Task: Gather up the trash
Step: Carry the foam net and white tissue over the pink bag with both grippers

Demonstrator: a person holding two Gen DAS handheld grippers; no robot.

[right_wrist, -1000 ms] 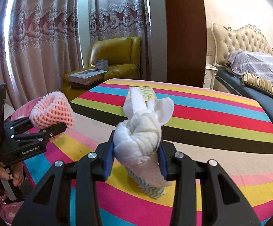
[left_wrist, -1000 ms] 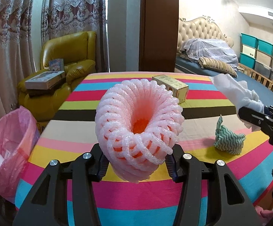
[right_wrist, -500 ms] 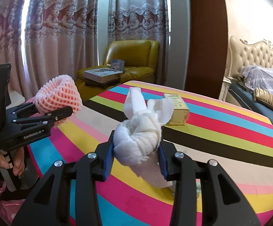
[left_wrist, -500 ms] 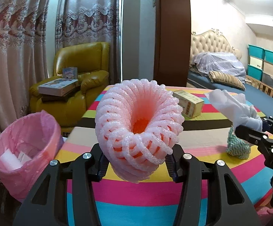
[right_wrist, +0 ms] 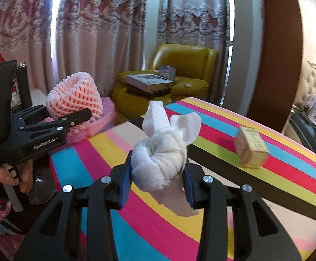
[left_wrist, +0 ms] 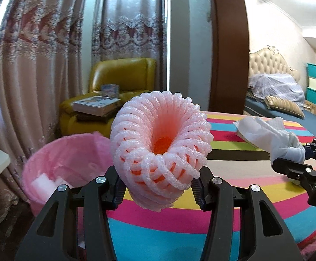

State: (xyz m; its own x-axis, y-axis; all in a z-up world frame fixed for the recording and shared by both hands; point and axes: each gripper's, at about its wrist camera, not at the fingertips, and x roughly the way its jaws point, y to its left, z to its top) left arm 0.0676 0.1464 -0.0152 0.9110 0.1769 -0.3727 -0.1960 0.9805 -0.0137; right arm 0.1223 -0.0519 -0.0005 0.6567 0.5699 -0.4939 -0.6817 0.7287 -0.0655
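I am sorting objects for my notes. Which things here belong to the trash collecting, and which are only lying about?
Belong to the job:
pink foam fruit net in left tool
crumpled paper towel in right tool
pink-lined trash bin

Lying about:
books on yellow armchair

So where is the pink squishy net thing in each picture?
Left wrist view: the pink foam net fills the middle, gripped by the left gripper.
Right wrist view: the same net sits at the left, held above the pink trash bin.
Shared landmark: the yellow armchair by the curtains.
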